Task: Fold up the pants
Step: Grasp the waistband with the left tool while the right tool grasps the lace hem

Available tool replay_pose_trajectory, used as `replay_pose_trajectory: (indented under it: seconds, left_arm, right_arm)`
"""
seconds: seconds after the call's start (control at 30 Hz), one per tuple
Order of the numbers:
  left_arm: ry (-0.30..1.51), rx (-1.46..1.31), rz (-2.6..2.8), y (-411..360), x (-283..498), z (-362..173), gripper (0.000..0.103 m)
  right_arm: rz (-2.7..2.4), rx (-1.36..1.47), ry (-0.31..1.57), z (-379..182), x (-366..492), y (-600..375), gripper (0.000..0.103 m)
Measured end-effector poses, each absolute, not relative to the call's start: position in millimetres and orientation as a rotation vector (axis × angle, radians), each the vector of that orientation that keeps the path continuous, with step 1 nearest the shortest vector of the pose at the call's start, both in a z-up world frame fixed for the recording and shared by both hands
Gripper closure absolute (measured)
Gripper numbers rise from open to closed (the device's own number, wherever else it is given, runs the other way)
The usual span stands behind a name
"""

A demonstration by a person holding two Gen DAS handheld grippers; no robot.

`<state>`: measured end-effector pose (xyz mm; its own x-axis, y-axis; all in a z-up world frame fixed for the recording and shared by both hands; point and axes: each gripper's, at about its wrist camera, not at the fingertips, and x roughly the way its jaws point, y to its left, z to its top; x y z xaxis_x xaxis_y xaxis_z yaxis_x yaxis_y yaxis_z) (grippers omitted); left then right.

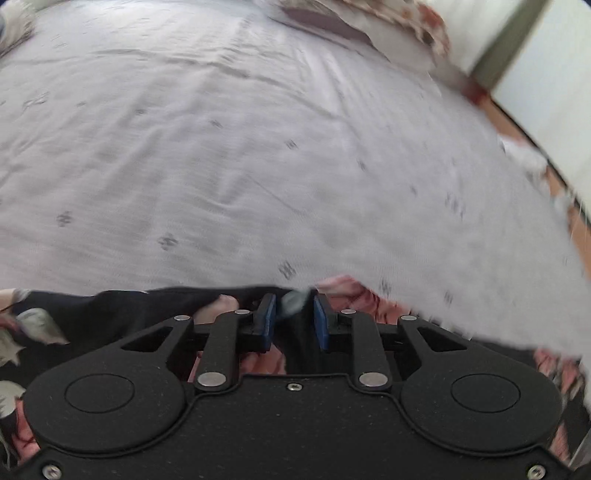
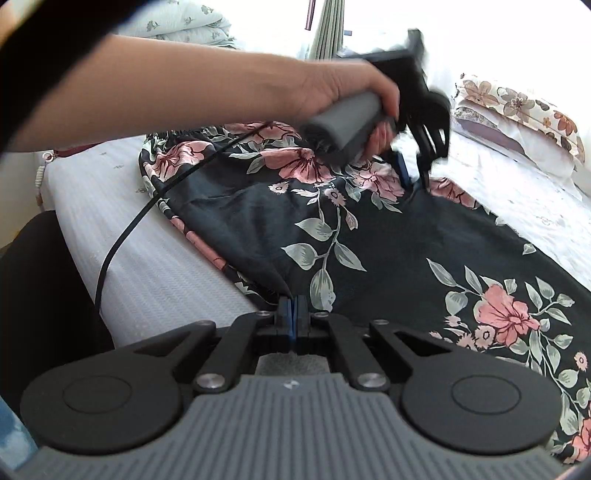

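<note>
Black pants with pink flowers and grey-green leaves lie spread on a white bed sheet. My right gripper is shut, pinching the pants' near edge at the bed's side. In the right wrist view my left gripper, held by a person's hand, points down at the pants' far edge. In the left wrist view the left gripper has its blue pads close together, with a dark fold of the pants filling the gap between them.
The white sheet stretches far beyond the pants. A floral pillow lies at the far right, and a folded quilt at the back left. A black cable trails over the bed's near edge. The wooden floor shows past the bed.
</note>
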<state>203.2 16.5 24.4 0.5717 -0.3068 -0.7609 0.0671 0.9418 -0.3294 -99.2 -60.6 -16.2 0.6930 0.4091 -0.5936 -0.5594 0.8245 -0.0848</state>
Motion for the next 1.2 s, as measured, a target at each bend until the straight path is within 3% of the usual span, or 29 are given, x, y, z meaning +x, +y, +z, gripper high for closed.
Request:
replay_pose_trajectory:
  seconds: [0.07,0.13,0.17,0.23,0.37,0.57,0.63,0.7,0.8,0.97,1.2]
  left_arm:
    - [0.885,-0.231,-0.186,31.3,192.0,40.7,0.076]
    - [0.832,-0.183,-0.173,50.8,169.7,57.0,0.067]
    - [0.808,-0.171,-0.161,61.5,153.7,63.9,0.063]
    - [0.775,-0.156,-0.104,85.3,121.4,71.0,0.062]
    - [0.725,-0.188,0.077,137.3,57.2,67.2,0.062]
    - [0.707,-0.218,0.272,191.3,6.7,35.6,0.062]
    - [0.738,-0.220,0.335,203.8,0.9,21.6,0.068]
    - [0.734,-0.212,0.352,211.8,-7.3,14.7,0.074]
    - [0.735,-0.152,0.362,208.7,-9.6,15.6,0.073]
    - [0.738,-0.160,0.364,206.2,-10.0,19.9,0.073]
    - [0.742,-0.155,0.375,204.4,-6.8,20.7,0.073]
  right_arm:
    - [0.575,-0.239,0.596,-12.5,-99.2,-65.3,0.096]
    - [0.641,-0.157,0.612,-6.5,-98.0,-77.1,0.086]
    - [0.666,-0.099,0.622,-3.5,-97.1,-84.7,0.069]
    - [0.690,0.002,0.633,4.1,-95.2,-99.0,0.056]
    - [0.646,0.107,0.586,19.1,-88.4,-116.4,0.042]
    - [0.475,0.151,0.538,14.2,-56.0,-113.3,0.040]
    - [0.447,0.131,0.536,10.0,-51.7,-109.1,0.040]
    - [0.368,0.007,0.547,0.3,-51.6,-99.1,0.040]
    - [0.270,-0.090,0.592,-13.5,-58.3,-107.4,0.040]
    - [0.089,-0.084,0.612,-18.8,-74.8,-171.2,0.032]
    - [-0.280,0.121,0.634,-15.0,-91.4,-297.2,0.036]
